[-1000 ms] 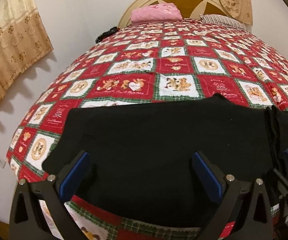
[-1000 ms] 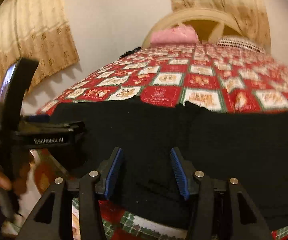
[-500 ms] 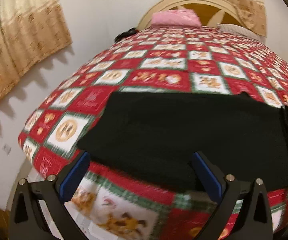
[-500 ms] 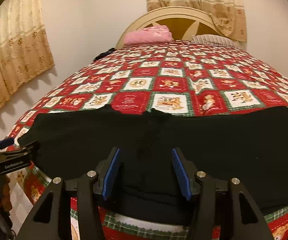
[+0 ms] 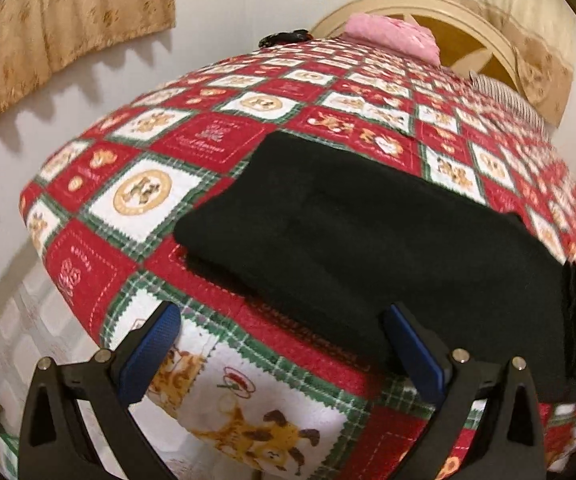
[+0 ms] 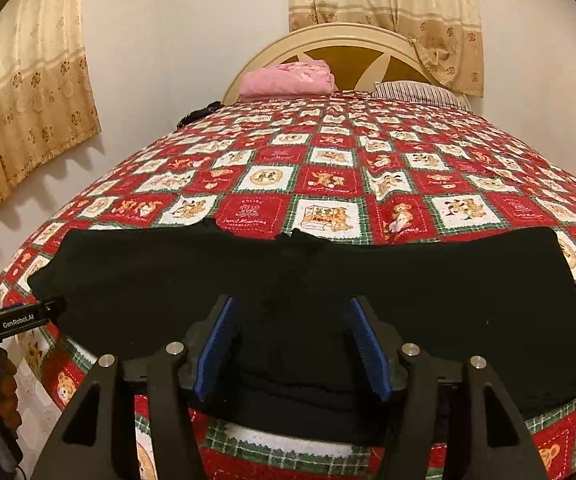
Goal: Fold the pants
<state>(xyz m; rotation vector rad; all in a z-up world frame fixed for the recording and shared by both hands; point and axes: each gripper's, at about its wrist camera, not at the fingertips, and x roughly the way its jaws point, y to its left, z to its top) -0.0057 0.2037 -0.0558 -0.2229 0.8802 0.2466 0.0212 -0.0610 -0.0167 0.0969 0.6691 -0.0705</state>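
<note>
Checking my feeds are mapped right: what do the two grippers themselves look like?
Both the left gripper and the right gripper have black triangular cut-out frames, silver screws and blue ribbed fingers. The left one's side reads "GenRobot.AI" in white in the right view.

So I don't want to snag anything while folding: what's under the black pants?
The black pants lie on the red patchwork quilt, which shows all around them. Whatever lies directly beneath the fabric is covered.

Left gripper now back off the black pants, over the quilt edge, jaws spread wide.
</note>
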